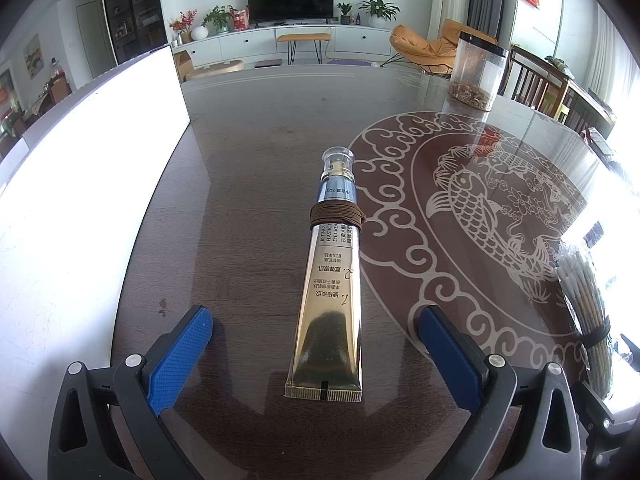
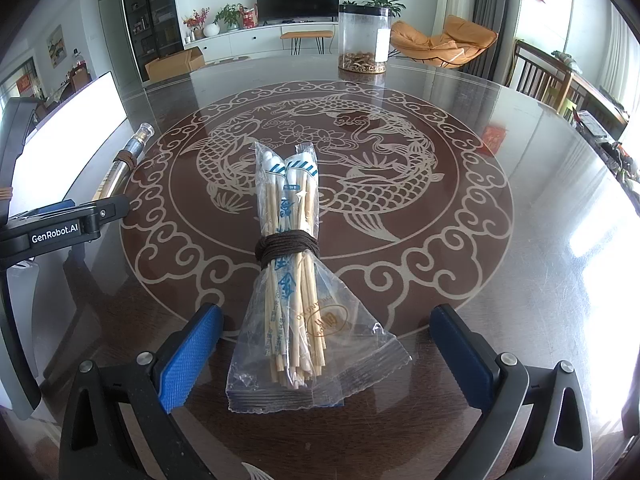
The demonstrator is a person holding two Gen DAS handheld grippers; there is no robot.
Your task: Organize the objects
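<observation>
A gold eye-cream tube (image 1: 330, 280) with a clear cap and a brown cord wound round its neck lies flat on the glass tabletop (image 1: 256, 152), cap pointing away. My left gripper (image 1: 316, 332) stands open, its blue pads either side of the tube's crimped end without touching. A plastic-wrapped bundle of cotton swabs (image 2: 290, 264), tied with brown cord, lies in front of my right gripper (image 2: 326, 334), which is open around the bag's near end. The same bundle (image 1: 588, 312) shows at the left view's right edge, and the tube (image 2: 124, 164) at the right view's left.
A clear jar (image 2: 363, 38) with a black lid and dried bits at its bottom stands at the table's far side. A white board (image 1: 80, 184) lies along the left. The left gripper's black body (image 2: 60, 224) is close on the left. Wooden chairs (image 2: 540, 76) stand at right.
</observation>
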